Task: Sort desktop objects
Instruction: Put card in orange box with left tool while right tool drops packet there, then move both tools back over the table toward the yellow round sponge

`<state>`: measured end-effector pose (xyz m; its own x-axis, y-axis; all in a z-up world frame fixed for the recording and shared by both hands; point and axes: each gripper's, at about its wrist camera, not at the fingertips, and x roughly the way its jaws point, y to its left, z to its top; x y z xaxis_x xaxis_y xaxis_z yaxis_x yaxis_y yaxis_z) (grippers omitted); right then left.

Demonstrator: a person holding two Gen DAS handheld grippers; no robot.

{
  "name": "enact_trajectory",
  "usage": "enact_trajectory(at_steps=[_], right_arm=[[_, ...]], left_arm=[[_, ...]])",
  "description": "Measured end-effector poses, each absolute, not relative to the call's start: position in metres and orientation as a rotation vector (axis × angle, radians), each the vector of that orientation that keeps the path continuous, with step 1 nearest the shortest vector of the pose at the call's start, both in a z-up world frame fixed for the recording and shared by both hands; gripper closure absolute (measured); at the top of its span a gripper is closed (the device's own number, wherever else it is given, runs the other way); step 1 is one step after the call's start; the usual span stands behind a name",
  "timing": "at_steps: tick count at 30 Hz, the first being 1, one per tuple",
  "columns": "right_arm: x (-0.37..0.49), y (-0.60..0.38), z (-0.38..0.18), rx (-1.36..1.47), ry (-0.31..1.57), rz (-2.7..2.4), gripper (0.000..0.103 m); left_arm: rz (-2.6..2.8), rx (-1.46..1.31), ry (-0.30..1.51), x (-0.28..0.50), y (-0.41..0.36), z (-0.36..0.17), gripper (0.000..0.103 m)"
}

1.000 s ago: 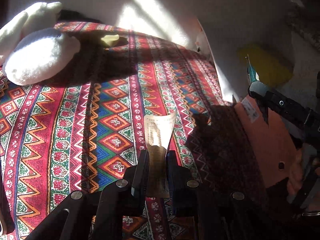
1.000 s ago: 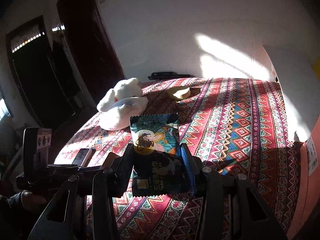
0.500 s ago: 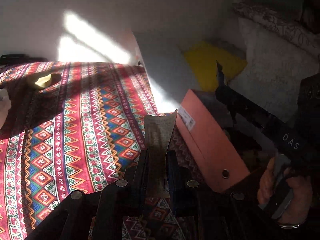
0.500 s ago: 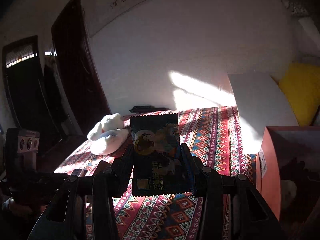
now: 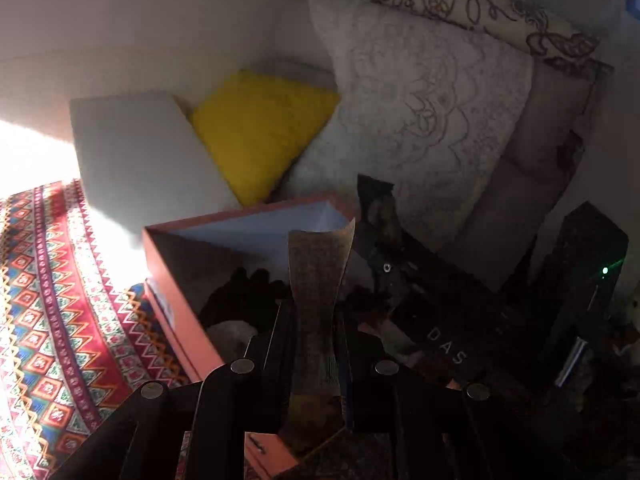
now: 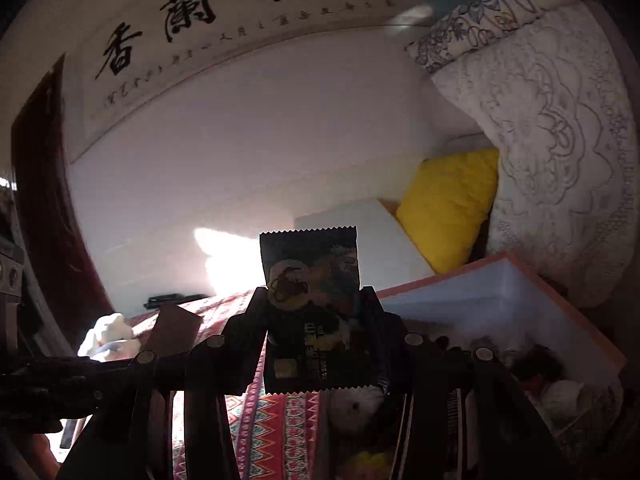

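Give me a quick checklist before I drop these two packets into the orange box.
1. Left gripper clamped on the tan packet: ok.
2. Right gripper clamped on the dark snack packet: ok.
3. Orange box open, no lid in the way: ok.
4. Tan packet over the box opening: ok.
5. Dark snack packet over the opening: cannot tell; it sits near the box's left edge.
6. Room left inside among the items already there: cannot tell, too dark.

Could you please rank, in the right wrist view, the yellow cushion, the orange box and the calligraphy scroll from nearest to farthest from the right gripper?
1. Orange box, just right of the right gripper.
2. Yellow cushion, behind the box, upper right.
3. Calligraphy scroll, high on the wall.
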<state>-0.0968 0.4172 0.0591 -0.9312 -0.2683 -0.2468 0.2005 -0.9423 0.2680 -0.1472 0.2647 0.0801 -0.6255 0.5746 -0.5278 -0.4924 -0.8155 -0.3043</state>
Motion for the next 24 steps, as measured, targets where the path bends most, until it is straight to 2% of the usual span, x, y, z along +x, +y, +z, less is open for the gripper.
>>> enact_trajectory(at_steps=[4,6,8,9,11,12,13,14,15,17,24], right_arm=[[-0.1,0.467,0.05,0.433,-0.42,-2.955,0.055],[-0.105,0.489,0.045,0.44,-0.472,-2.978,0.055],[-0.116,0.506,0.042,0.447,-0.518,-2.992,0.055],[-0.125,0.511,0.04,0.466,-0.539,-2.978,0.055],[-0.143,0.522,0.035,0.503,-0.581,-2.951,0.054],[-0.151,0.526,0.029,0.552,-0.616,-2.956,0.052],[-0.158,0.531,0.023,0.601,-0.651,-2.959,0.035],[-0.161,0.537,0.017,0.637,-0.707,-2.965,0.014],[-0.162,0.541,0.012,0.659,-0.761,-2.973,0.007],[-0.159,0.546,0.013,0.648,-0.81,-2.995,0.006],[-0.138,0.536,0.025,0.548,-0.832,-3.052,0.004]], left_arm=[[2.375,-0.829,-0.145,-0.181,0.308,0.076,0.088],[2.399,-0.856,-0.14,-0.205,0.323,0.066,0.081],[2.401,-0.935,-0.178,-0.231,0.33,0.049,0.055],[2.401,-0.989,-0.204,-0.241,0.329,0.041,0.049],[2.418,-1.032,-0.227,-0.245,0.319,0.033,0.029],[2.426,-1.052,-0.238,-0.246,0.314,0.03,0.027],[2.449,-1.034,-0.239,-0.241,0.307,0.03,0.023],[2.474,-1.013,-0.241,-0.236,0.3,0.032,0.021],[2.49,-0.997,-0.261,-0.231,0.289,0.035,0.019],[2.519,-0.964,-0.305,-0.221,0.268,0.039,0.012],[2.64,-0.897,-0.319,-0.192,0.209,0.052,0.008]])
